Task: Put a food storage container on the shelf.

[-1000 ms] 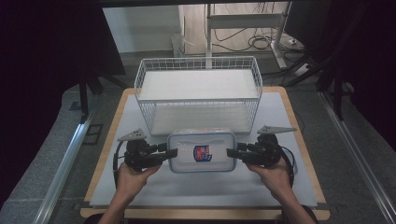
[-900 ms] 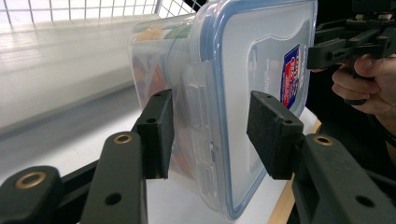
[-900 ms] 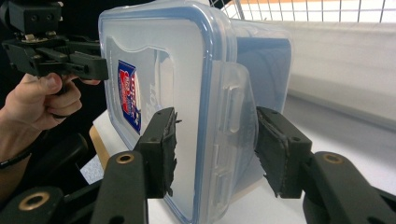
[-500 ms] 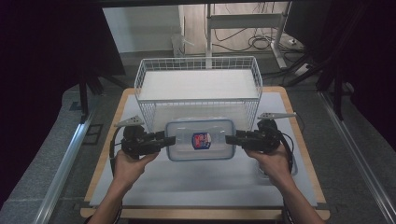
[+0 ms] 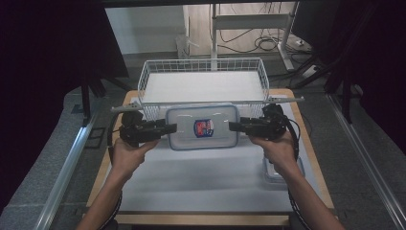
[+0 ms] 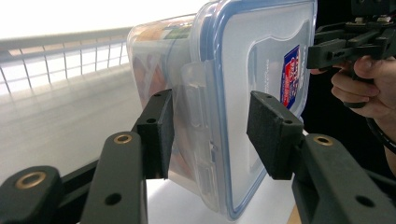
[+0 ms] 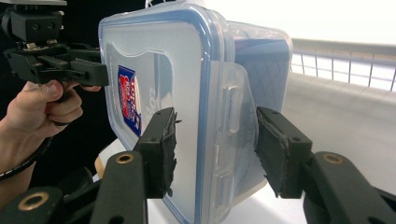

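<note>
A clear plastic container [image 5: 202,127] with a blue-rimmed lid and a red and blue label hangs level above the white table mat [image 5: 191,187], just in front of the wire basket [image 5: 201,62]. My left gripper [image 5: 172,128] is shut on its left end and my right gripper [image 5: 232,126] on its right end. In the left gripper view the jaws clamp the container [image 6: 252,70] across its latch flap, one pad below and one on the lid. The right gripper view shows the same hold on the container [image 7: 187,70] at the opposite latch.
The white wire basket stands at the back of the table with a white liner inside. A second clear container [image 5: 282,172] lies on the mat under my right forearm. Metal rails run along both sides of the table.
Both grippers have carried the container away from me and upward, from the middle of the mat to the basket's front wall. The hold on both ends is unchanged.
</note>
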Tool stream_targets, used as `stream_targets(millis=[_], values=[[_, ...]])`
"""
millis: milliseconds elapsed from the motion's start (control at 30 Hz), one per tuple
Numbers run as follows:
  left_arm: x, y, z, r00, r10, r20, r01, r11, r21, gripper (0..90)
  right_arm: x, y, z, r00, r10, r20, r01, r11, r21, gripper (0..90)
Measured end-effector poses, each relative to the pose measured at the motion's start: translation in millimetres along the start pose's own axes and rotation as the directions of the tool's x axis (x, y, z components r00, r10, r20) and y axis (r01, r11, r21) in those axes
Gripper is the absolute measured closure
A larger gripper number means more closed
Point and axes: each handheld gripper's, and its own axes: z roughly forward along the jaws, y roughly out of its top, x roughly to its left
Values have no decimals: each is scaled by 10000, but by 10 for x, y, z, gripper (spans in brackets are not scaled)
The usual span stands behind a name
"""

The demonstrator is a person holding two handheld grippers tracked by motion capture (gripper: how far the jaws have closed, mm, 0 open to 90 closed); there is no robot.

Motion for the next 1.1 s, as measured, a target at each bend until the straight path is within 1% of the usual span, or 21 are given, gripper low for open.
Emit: stream_targets(millis=[33,67,200,233,267,300,333,367,400,433,467,533,567,600,700,733,767,833,867,967,1100], values=[[17,46,-5,10000,21,12,-21,10000,-42,518,-1,54,4,10000,-3,14,3,10000,-7,497],[17,46,-5,10000,21,12,-21,10000,-42,518,-1,54,4,10000,-3,14,3,10000,-7,497],[47,155,-11,10000,-15,16,15,9999,-134,519,-6,171,12,10000,4,57,-3,9999,-131,496],[58,201,-10,10000,-41,23,42,9998,-170,519,-12,229,13,10000,27,71,-26,9998,-173,495],[58,201,-10,10000,-41,23,42,9998,-170,519,-12,229,13,10000,27,71,-26,9998,-173,495],[68,256,-10,10000,-61,15,61,9998,-184,519,-16,282,10,10000,48,85,-46,9998,-212,494],[68,256,-10,10000,-61,15,61,9998,-184,519,-23,312,10,9999,26,97,-23,9997,-252,494],[83,318,-10,10000,-18,29,19,9998,-201,519,-27,349,10,9999,40,95,-37,9996,-280,494],[83,318,-10,10000,-18,29,19,9998,-201,519,-27,349,10,9999,40,95,-37,9996,-280,494],[93,384,-11,10000,37,28,-37,9997,-224,519,-37,400,9,9999,15,101,-11,9994,-342,494],[93,384,-11,10000,37,28,-37,9997,-224,520,-37,400,9,9999,15,101,-11,9994,-342,494],[108,455,-13,9999,105,43,-103,9997,-229,521,-49,481,4,9999,4,103,1,9990,-455,494],[119,525,-11,9999,105,39,-104,9997,-236,521,-54,506,2,9999,-12,114,17,9989,-473,494],[119,525,-11,9999,105,39,-104,9997,-236,521,-54,506,2,9999,-12,114,17,9989,-473,494],[143,658,1,9998,179,-5,-179,9997,-180,521,-96,609,6,10000,-2,98,9,9980,-637,493],[143,658,1,9998,179,-5,-179,9997,-180,521,-96,609,6,10000,-2,98,9,9980,-637,493],[165,716,14,9998,186,-8,-186,9997,-180,521,-121,653,14,10000,40,92,-33,9976,-688,493],[183,772,26,9999,151,-28,-151,9998,-161,521,-146,692,24,9999,140,69,-134,9974,-711,493],[183,772,26,9999,151,-28,-151,9998,-161,521,-146,692,24,9999,140,69,-134,9974,-711,493],[228,866,44,9998,184,-55,-185,9997,-163,521,-190,744,48,9997,259,34,-255,9965,-797,493],[284,961,76,9999,89,-54,-91,9997,-210,521,-259,831,87,9990,437,23,-434,9953,-871,493]])
